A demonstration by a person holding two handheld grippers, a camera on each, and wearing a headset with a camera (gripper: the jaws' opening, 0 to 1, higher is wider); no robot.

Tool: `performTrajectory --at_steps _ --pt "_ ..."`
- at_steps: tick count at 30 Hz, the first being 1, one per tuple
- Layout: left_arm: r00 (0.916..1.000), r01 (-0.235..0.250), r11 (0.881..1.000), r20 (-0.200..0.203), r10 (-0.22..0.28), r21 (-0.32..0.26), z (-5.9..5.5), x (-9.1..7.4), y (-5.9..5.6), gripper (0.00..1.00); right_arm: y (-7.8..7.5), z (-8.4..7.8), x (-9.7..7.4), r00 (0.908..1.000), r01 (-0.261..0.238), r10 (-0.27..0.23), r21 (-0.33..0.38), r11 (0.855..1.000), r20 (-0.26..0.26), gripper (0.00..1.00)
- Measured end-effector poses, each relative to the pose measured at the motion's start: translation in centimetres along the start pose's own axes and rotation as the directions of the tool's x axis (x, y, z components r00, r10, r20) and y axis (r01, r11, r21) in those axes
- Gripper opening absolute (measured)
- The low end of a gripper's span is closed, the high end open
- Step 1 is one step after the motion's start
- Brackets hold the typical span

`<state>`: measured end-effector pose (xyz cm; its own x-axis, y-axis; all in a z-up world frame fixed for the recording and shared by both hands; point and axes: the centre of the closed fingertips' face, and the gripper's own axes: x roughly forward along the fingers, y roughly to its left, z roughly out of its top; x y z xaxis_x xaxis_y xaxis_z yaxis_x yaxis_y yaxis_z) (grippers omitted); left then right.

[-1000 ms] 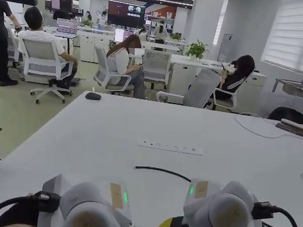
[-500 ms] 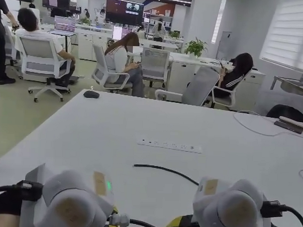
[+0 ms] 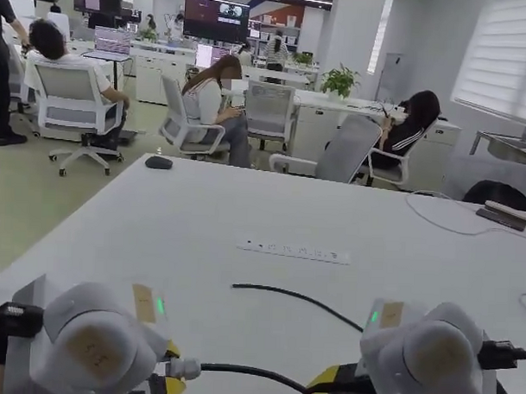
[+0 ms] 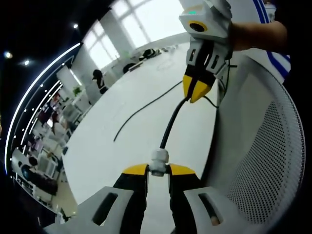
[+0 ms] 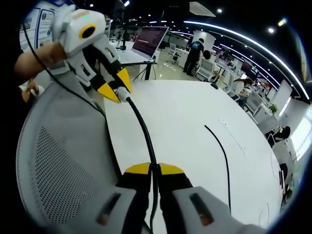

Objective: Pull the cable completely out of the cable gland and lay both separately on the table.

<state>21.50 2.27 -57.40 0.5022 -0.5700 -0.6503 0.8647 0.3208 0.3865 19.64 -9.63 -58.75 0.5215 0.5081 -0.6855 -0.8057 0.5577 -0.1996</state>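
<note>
A white cable gland (image 4: pixel 159 161) sits between the yellow jaw tips of my left gripper (image 4: pixel 159 169), which is shut on it. From the gland a black cable (image 4: pixel 171 119) runs straight to my right gripper (image 4: pixel 195 90), shut on the cable. In the right gripper view, my right gripper (image 5: pixel 154 169) pinches the cable (image 5: pixel 142 129), which leads up to the gland (image 5: pixel 125 97) in the left gripper (image 5: pixel 119 90). In the head view, the gland (image 3: pixel 183 368) and cable (image 3: pixel 240 369) span between the left gripper (image 3: pixel 166 379) and the right gripper (image 3: pixel 321 387). The cable's far part (image 3: pixel 285 293) lies on the white table (image 3: pixel 202 221).
A white power strip (image 3: pixel 293 251) lies mid-table and a dark mouse (image 3: pixel 159 162) at the far left edge. A white mesh chair (image 4: pixel 258 146) is close to the grippers at the table's near edge. Seated people and office chairs are beyond the table.
The two grippers have drawn apart, the left one going left. A stretch of black cable now shows between gland and right gripper.
</note>
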Motion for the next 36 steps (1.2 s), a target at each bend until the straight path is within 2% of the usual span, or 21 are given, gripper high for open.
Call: performTrajectory --at_steps 6,8,10,13,14,18,19,20,22,23,24,25,27,28,29,30,31,32,34,35,36 --pt "1.0000 -0.005 1.000 -0.006 0.005 -0.015 -0.5 -0.1 0.2 0.17 -2.7 0.1 -0.7 0.9984 0.056 -0.056 0.004 0.998 0.004 0.03" --pt "1.0000 -0.002 1.000 -0.008 0.002 -0.009 -0.7 -0.1 0.1 0.17 -4.4 0.0 -0.6 0.9959 0.090 -0.090 -0.017 0.996 -0.010 0.03" --pt "0.9999 0.001 1.000 -0.017 -0.001 -0.005 -0.8 0.1 -0.1 0.17 -6.9 -0.2 -0.3 0.9905 0.132 -0.134 -0.071 0.989 -0.031 0.03" --pt "0.9999 0.010 1.000 -0.011 -0.010 -0.014 -0.7 0.1 -0.6 0.17 -10.2 -0.3 0.4 0.9882 0.150 -0.151 -0.021 0.988 -0.027 0.03" --pt "0.9999 0.012 1.000 -0.012 -0.012 -0.017 -0.7 0.1 -0.7 0.17 -12.1 -0.2 0.7 0.9834 0.181 -0.181 0.004 0.984 -0.014 0.03" --pt "0.9996 0.016 0.999 -0.022 -0.017 -0.030 -1.2 -0.2 -1.1 0.17 -18.4 -0.8 1.4 0.9531 0.298 -0.298 -0.001 0.954 -0.052 0.04" --pt "0.9996 0.017 0.999 -0.024 -0.018 -0.035 -1.4 -0.3 -1.2 0.17 -19.3 -0.9 1.7 0.9498 0.309 -0.308 0.008 0.951 -0.054 0.04" --pt "0.9995 0.017 0.999 -0.025 -0.018 -0.038 -1.4 -0.4 -1.3 0.17 -21.0 -1.5 2.1 0.9392 0.336 -0.335 -0.007 0.942 -0.075 0.04" --pt "0.9993 0.017 0.999 -0.032 -0.019 -0.042 -1.7 -0.7 -1.5 0.17 -23.1 -3.3 2.6 0.9188 0.368 -0.371 -0.042 0.929 -0.136 0.04" --pt "0.9992 0.014 0.999 -0.037 -0.016 -0.043 -1.8 -0.8 -1.5 0.17 -23.9 -4.3 2.9 0.9110 0.374 -0.375 -0.039 0.927 -0.171 0.04" --pt "0.9989 0.010 0.999 -0.045 -0.012 -0.042 -1.8 -0.9 -1.5 0.17 -24.9 -5.6 3.3 0.9050 0.382 -0.374 0.002 0.924 -0.203 0.04" --pt "0.9983 0.001 1.000 -0.058 -0.002 -0.031 -2.0 -1.0 -1.5 0.17 -25.7 -6.3 3.4 0.8988 0.389 -0.380 0.001 0.921 -0.219 0.04" --pt "0.9973 0.006 1.000 -0.073 -0.007 -0.023 -2.1 -1.1 -1.7 0.17 -27.1 -8.2 3.0 0.8702 0.416 -0.403 -0.014 0.909 -0.283 0.08" --pt "0.9973 0.012 0.999 -0.072 -0.014 -0.032 -2.2 -1.2 -1.9 0.17 -27.8 -9.1 2.4 0.8423 0.456 -0.427 0.012 0.890 -0.329 0.13" --pt "0.9974 0.005 0.999 -0.071 -0.008 -0.044 -2.4 -1.5 -1.8 0.17 -28.4 -9.6 2.0 0.8286 0.486 -0.439 0.058 0.872 -0.347 0.20" --pt "0.9974 0.001 0.999 -0.072 -0.005 -0.051 -2.5 -1.7 -1.8 0.17 -28.4 -9.7 2.0 0.8412 0.476 -0.425 0.085 0.876 -0.335 0.22" --pt "0.9972 0.000 0.998 -0.074 -0.005 -0.060 -2.8 -1.8 -1.8 0.17 -28.2 -9.3 1.6 0.8561 0.472 -0.420 0.127 0.872 -0.302 0.18" --pt "0.9971 0.000 0.998 -0.075 -0.005 -0.061 -2.9 -1.9 -1.8 0.17 -28.1 -9.2 1.3 0.8584 0.470 -0.419 0.125 0.874 -0.296 0.15" --pt "0.9965 0.000 0.998 -0.084 -0.005 -0.062 -3.3 -2.0 -1.8 0.17 -27.3 -9.0 0.7 0.8639 0.462 -0.417 0.113 0.880 -0.283 0.16" --pt "0.9963 0.000 0.998 -0.086 -0.005 -0.062 -3.3 -2.0 -1.8 0.17 -26.8 -8.9 0.5 0.8684 0.455 -0.411 0.116 0.883 -0.277 0.17" --pt "0.9962 0.000 0.998 -0.087 -0.005 -0.061 -3.4 -1.9 -1.6 0.17 -26.0 -8.6 0.2 0.8784 0.442 -0.401 0.120 0.889 -0.260 0.16"
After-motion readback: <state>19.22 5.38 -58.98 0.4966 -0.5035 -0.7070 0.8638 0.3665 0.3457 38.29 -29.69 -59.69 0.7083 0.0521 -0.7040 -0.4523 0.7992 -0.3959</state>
